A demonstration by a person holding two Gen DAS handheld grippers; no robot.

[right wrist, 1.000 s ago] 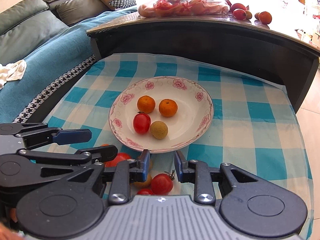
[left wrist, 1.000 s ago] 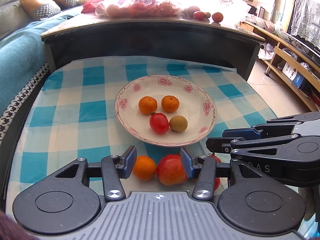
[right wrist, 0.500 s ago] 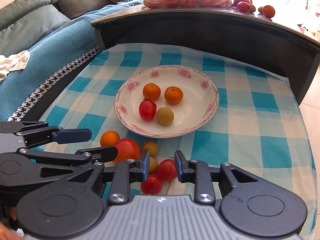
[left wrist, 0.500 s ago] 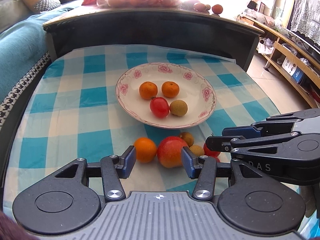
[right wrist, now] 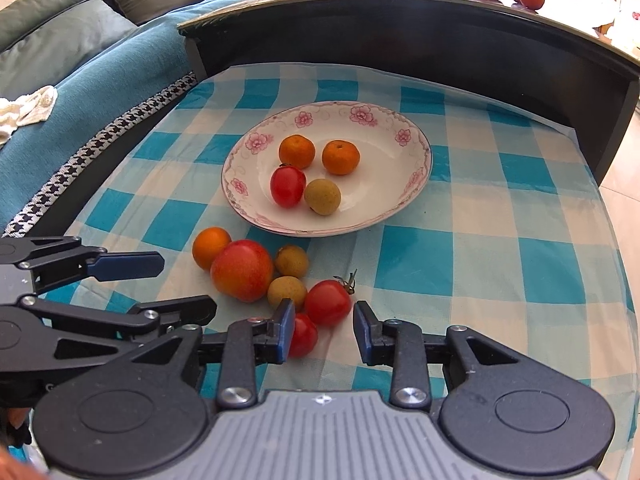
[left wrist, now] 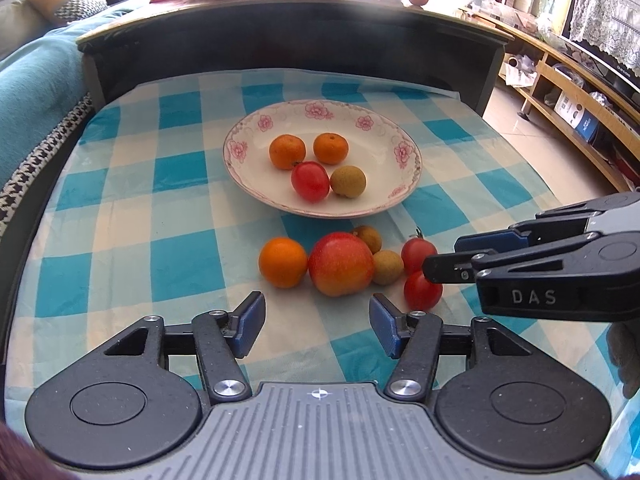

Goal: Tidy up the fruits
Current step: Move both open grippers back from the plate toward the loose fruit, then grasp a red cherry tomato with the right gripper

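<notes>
A flowered white plate (left wrist: pixel 372 168) (right wrist: pixel 384 184) on the blue-checked cloth holds two tangerines, a cherry tomato and a longan. In front of it lie an orange (left wrist: pixel 283 262), a red apple (left wrist: pixel 341 264) (right wrist: pixel 241 270), two longans (right wrist: pixel 287 292) and two cherry tomatoes. My left gripper (left wrist: pixel 318 320) (right wrist: pixel 188 282) is open and widening just short of the apple, with nothing between its fingers. My right gripper (right wrist: pixel 324 322) (left wrist: pixel 440 256) is opening. The stemmed tomato (right wrist: pixel 328 302) (left wrist: pixel 419 254) rests on the cloth at its fingertips, untouched by the pads. The other tomato (right wrist: pixel 304 336) is partly hidden behind the left finger.
A dark raised tabletop (left wrist: pixel 280 28) behind the cloth carries a bag of fruit and loose fruit. A teal-covered sofa (right wrist: pixel 100 64) runs along the left, and a low wooden shelf (left wrist: pixel 568 92) stands at the right. The cloth's right edge drops to a tiled floor.
Both grippers have drawn back from the fruit cluster. The left jaws widened and the apple now lies ahead of them. The right jaws parted from the stemmed tomato.
</notes>
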